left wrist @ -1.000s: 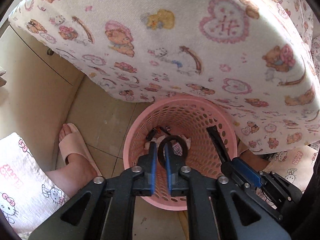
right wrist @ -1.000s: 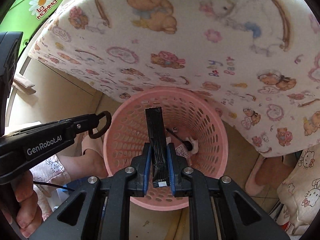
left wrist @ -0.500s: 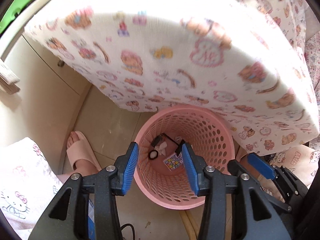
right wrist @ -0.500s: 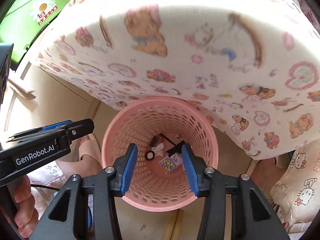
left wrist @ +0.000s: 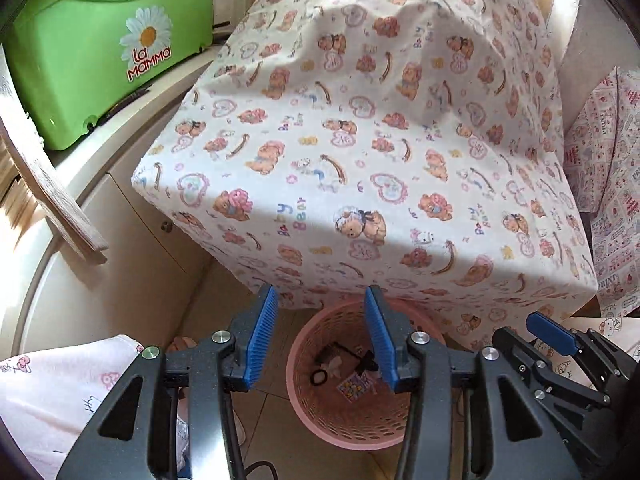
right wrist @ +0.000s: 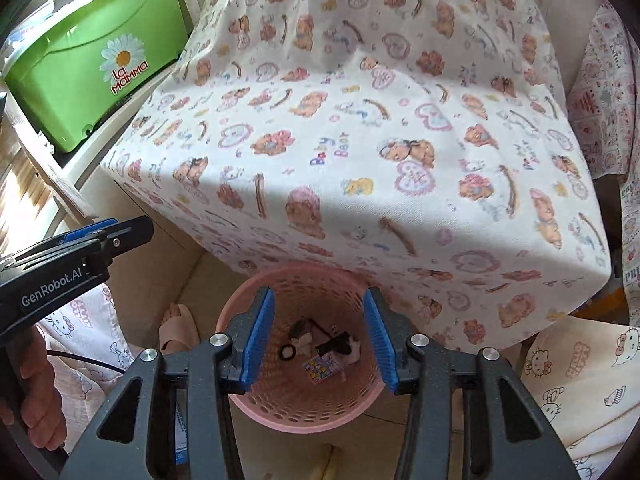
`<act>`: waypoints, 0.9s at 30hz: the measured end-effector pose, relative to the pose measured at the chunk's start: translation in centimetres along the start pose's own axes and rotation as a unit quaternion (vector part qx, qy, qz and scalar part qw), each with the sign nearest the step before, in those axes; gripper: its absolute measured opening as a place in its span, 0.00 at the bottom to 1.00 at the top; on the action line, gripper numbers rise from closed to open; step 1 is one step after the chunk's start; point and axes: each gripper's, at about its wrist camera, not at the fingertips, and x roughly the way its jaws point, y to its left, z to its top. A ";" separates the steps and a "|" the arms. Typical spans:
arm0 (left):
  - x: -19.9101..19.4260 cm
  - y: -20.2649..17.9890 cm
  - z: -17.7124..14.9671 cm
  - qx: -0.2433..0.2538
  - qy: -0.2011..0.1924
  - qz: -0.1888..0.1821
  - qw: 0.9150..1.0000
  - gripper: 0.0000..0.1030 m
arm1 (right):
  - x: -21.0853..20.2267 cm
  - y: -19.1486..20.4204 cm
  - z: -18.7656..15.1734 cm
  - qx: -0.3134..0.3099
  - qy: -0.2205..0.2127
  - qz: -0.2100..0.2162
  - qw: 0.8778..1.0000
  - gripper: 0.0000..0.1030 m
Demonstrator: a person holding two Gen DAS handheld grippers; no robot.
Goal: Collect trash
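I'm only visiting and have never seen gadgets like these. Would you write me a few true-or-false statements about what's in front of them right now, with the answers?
1. The pink basket stands on the floor, partly under the table's bear-print cloth. True.
2. The basket is empty. False: a black ring, a small colourful card and other scraps lie at its bottom.
3. The right claw is gripping a black strip. False: its blue pads stand apart with nothing between them.
4. The left claw is also open and holds nothing. True.
5. The green box reads "La Mamma" beside a daisy. True.
6. The green box sits inside the basket. False: it rests on a shelf to the table's left.
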 end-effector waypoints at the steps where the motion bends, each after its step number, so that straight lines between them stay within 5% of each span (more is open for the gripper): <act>1: -0.4 0.1 0.1 0.000 -0.005 0.000 1.000 0.44 | -0.5 -0.1 0.1 0.001 -0.007 -0.001 1.000 0.49; 3: -1.1 0.1 0.4 0.006 -0.018 0.006 1.000 0.48 | -1.4 -0.3 0.3 0.000 -0.020 -0.007 1.000 0.49; 8: -2.5 -0.3 0.2 0.017 -0.049 0.029 0.998 0.81 | -3.2 -0.7 0.7 -0.006 -0.047 -0.022 0.999 0.53; 13: -3.1 -0.4 0.3 0.024 -0.070 0.039 0.996 0.96 | -4.0 -1.3 1.1 0.013 -0.060 -0.031 0.998 0.86; 27: -4.0 -1.4 0.2 0.047 -0.103 0.040 0.993 0.98 | -4.6 -1.4 2.0 0.011 -0.086 -0.050 0.995 0.87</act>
